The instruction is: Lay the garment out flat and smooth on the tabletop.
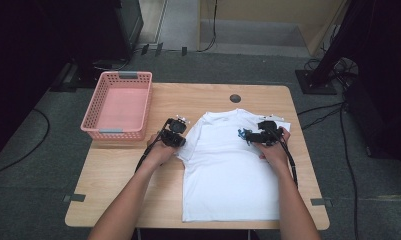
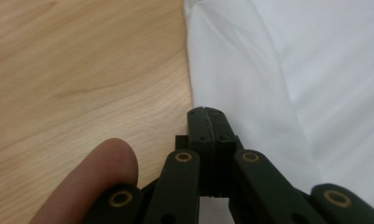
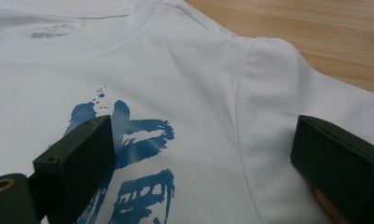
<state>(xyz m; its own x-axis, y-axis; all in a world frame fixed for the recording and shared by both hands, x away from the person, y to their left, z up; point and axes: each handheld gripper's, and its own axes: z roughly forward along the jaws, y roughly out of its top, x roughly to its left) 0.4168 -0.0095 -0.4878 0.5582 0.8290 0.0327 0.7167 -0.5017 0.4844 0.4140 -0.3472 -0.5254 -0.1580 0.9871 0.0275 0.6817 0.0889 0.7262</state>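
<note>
My left gripper is pressed together at the T-shirt's sleeve edge, cloth between unclear; my right gripper gapes wide over its blue print.

Wooden table under T-shirt, pink basket

In my left gripper view, my closed fingers hide whether any T-shirt edge is pinched between them. In my right gripper view, the blue print runs off at six o'clock, and the neck label is too small to read.
</note>
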